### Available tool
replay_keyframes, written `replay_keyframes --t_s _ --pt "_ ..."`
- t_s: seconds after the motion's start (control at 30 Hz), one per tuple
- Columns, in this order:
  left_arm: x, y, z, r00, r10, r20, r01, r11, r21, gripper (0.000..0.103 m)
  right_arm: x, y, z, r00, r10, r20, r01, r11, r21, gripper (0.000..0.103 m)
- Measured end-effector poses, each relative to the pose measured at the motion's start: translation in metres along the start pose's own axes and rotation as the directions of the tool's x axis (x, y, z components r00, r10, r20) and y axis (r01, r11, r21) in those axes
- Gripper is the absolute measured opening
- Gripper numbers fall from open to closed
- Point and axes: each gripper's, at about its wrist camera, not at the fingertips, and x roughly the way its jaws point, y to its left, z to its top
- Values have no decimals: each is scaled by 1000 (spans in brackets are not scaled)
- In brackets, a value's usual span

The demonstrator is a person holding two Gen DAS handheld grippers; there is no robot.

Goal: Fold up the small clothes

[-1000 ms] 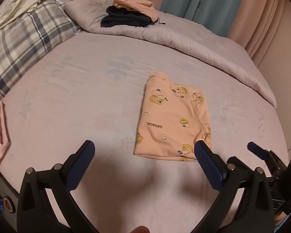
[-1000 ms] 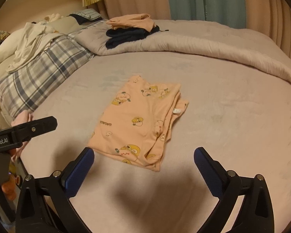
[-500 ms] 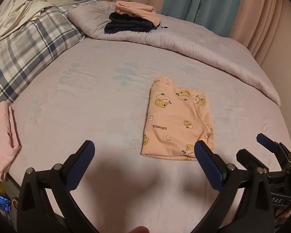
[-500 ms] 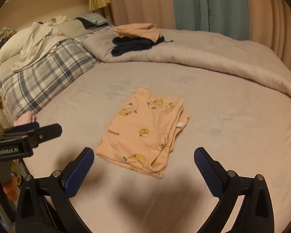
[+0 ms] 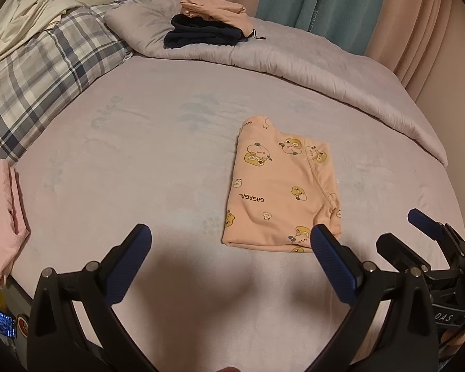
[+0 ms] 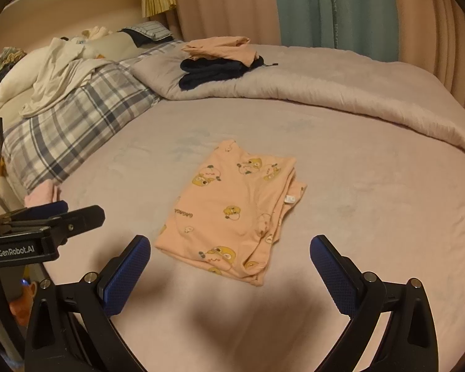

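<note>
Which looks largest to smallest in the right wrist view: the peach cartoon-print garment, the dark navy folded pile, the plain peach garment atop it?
1. Peach cartoon-print garment, clearly largest, though also nearest the camera.
2. Dark navy folded pile and plain peach garment look about alike; not ranked.

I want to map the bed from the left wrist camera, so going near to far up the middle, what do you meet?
Left gripper → peach printed garment → rolled grey duvet → stack of folded clothes → teal curtain.
</note>
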Motion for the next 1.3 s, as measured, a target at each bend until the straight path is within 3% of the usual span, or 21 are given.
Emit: replay_keyframes --t_s 1.3 --pt "14 -10 0 1000 12 -27 -11 999 36 102 8 -6 -1 1000 5 -25 -5 1000 11 102"
